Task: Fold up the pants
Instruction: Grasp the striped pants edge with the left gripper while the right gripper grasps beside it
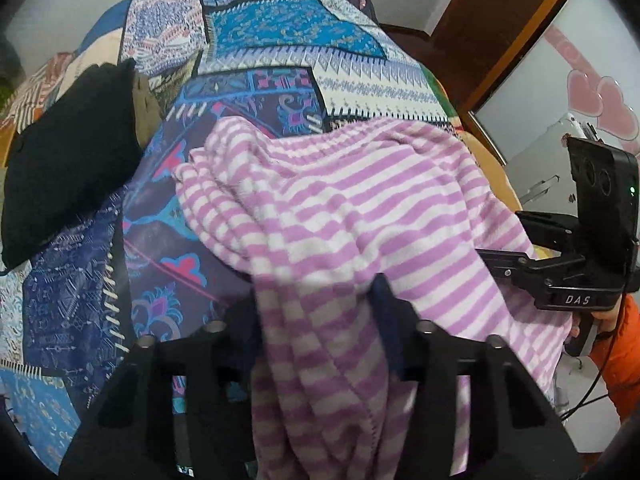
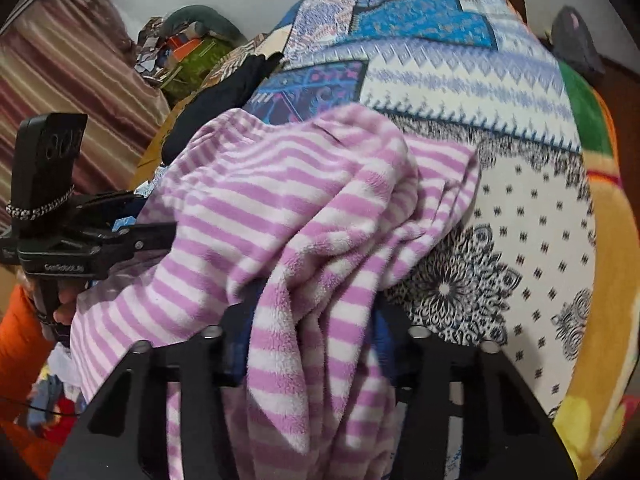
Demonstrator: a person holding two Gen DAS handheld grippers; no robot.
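Fleece, pink-and-white striped: pants (image 1: 340, 200), soft, light, limp; heaped on the patchwork bedspread (image 1: 280, 80) near its front edge; bunched folds are clamped by left gripper (image 1: 316, 300) and right gripper (image 2: 312, 312); hems are better holds.

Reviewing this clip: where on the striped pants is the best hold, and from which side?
Grip the striped pants at the near bunched edge, one pair of tongs per corner, from the bed's near side. The left tongs and right tongs already clamp there; the far part lies spread on the quilt.
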